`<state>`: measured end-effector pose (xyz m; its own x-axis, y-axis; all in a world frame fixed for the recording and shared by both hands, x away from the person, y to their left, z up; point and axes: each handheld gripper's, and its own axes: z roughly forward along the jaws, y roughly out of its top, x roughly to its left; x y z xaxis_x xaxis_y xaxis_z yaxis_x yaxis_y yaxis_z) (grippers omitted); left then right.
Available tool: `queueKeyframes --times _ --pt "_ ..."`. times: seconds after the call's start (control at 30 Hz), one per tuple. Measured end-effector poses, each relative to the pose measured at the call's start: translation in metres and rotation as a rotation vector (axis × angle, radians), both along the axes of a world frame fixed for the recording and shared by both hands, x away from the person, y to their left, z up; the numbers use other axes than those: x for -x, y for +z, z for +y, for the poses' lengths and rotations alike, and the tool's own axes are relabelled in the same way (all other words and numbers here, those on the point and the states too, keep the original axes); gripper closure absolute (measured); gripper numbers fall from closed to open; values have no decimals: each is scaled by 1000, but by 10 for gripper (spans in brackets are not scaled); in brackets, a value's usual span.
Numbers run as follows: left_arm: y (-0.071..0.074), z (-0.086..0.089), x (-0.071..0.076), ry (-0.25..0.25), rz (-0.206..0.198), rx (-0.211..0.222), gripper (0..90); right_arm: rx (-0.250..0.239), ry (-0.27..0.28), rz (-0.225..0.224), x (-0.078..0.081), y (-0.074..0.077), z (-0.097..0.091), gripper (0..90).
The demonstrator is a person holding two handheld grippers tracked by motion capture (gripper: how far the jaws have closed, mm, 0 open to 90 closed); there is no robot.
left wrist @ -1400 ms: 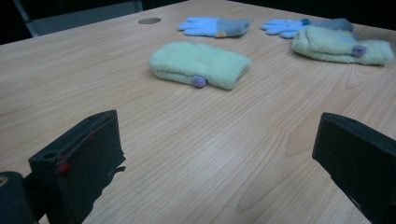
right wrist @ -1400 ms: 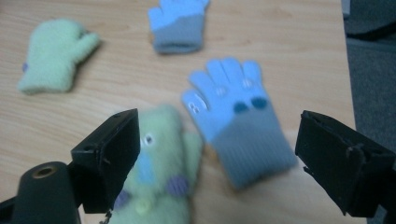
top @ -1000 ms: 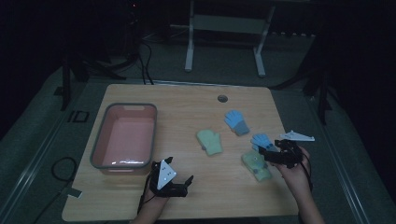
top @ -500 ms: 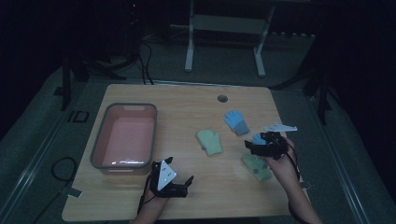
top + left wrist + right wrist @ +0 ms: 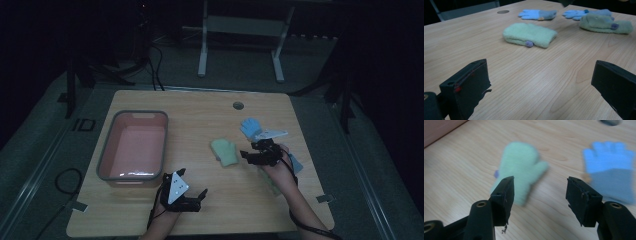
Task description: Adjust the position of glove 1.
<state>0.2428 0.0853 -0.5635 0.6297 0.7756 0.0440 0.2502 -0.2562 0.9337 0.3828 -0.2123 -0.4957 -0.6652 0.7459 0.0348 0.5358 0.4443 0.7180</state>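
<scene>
Two pale green mittens and two blue gloves lie on the right half of the wooden table. One green mitten (image 5: 225,151) (image 5: 530,35) (image 5: 520,170) lies mid-table. My right gripper (image 5: 246,156) (image 5: 539,187) is open, hovering just right of it and pointing at it. A blue glove (image 5: 251,127) (image 5: 537,14) (image 5: 610,162) lies flat behind. The second blue glove (image 5: 295,163) (image 5: 586,13) and second green mitten (image 5: 605,23) sit by the right hand, partly hidden in the high view. My left gripper (image 5: 201,200) (image 5: 541,87) rests open near the front edge, holding nothing.
A pink tub with a grey rim (image 5: 106,150) (image 5: 439,127) stands on the left half of the table. A round cable hole (image 5: 238,105) (image 5: 503,11) is near the far edge. Bare wood lies between the tub and the mitten.
My right gripper has swung left from over the right-hand pair toward the middle green mitten. The left gripper has stayed put.
</scene>
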Motion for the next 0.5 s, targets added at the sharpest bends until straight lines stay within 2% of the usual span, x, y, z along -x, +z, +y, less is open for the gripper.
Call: queueKeyframes --times 0.1,0.13,0.27,0.3,0.47,0.5 --pt "0 0 0 -3 1 -1 17 12 3 0 -1 -2 4 423" --pt "0 0 0 -2 1 0 17 23 25 24 -7 -7 14 461" --pt "0 0 0 -2 3 2 17 25 55 34 -13 -11 25 475" --pt "0 1 0 0 4 3 17 26 59 27 -16 -13 29 510" --pt "0 1 0 -1 4 5 17 34 74 23 -22 -18 37 555" --pt "0 1 0 0 3 7 17 49 86 28 -29 -23 44 600"
